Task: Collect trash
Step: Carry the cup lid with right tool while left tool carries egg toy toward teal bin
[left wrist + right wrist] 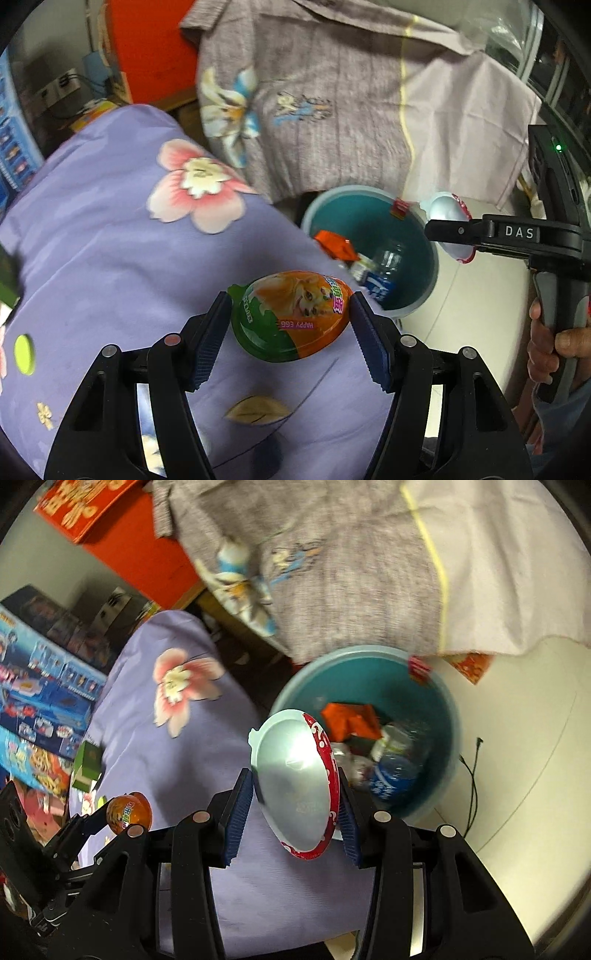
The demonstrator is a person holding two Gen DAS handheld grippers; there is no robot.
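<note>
floor (517, 738): pale tile | bed: purple floral sheet (110, 258) | red cabinet (151, 48) behind

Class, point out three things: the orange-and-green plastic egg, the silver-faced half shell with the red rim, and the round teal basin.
Orange-and-green plastic egg (291, 314), left wrist view, printed front.
Silver-faced half shell (295, 786), right wrist view, silver face.
Round teal basin (369, 686), right wrist view, inner wall.

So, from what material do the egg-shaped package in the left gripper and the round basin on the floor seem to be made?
Egg-shaped package: it looks like thin glossy plastic, since light reflects off its printed orange and green skin; whether the print is a foil film cannot be told. Round basin: probably moulded plastic, with an even teal colour, a smooth paler rim and a dull sheen.
</note>
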